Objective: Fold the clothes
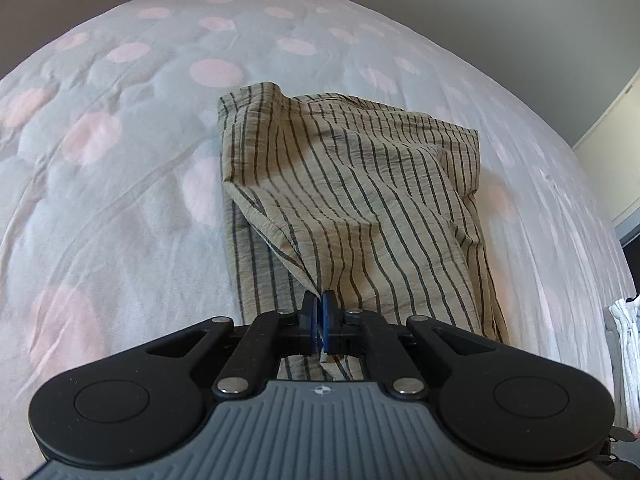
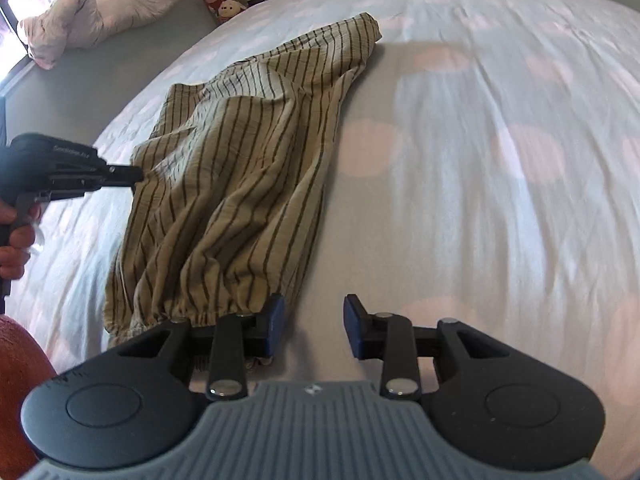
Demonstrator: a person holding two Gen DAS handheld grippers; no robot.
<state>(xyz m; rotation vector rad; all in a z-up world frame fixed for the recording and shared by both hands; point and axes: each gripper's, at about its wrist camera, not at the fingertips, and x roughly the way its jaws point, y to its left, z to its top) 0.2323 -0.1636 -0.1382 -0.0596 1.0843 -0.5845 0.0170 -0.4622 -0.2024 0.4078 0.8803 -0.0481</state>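
Both of your grippers sit at the striped garment (image 1: 352,184), which lies partly folded on the white bedspread with pale pink dots (image 1: 120,160). Your left gripper (image 1: 319,312) has its blue pads clenched on a lifted fold of the cloth. Your right gripper (image 2: 314,328) is released, fingers spread wide, the left one just beside the gathered waistband (image 2: 192,316).

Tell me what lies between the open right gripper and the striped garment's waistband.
Nothing visible does. The right gripper is open over bare bedsheet, and the striped garment has its gathered waistband right beside the gripper's left finger. The left gripper is shut on the garment's other edge.
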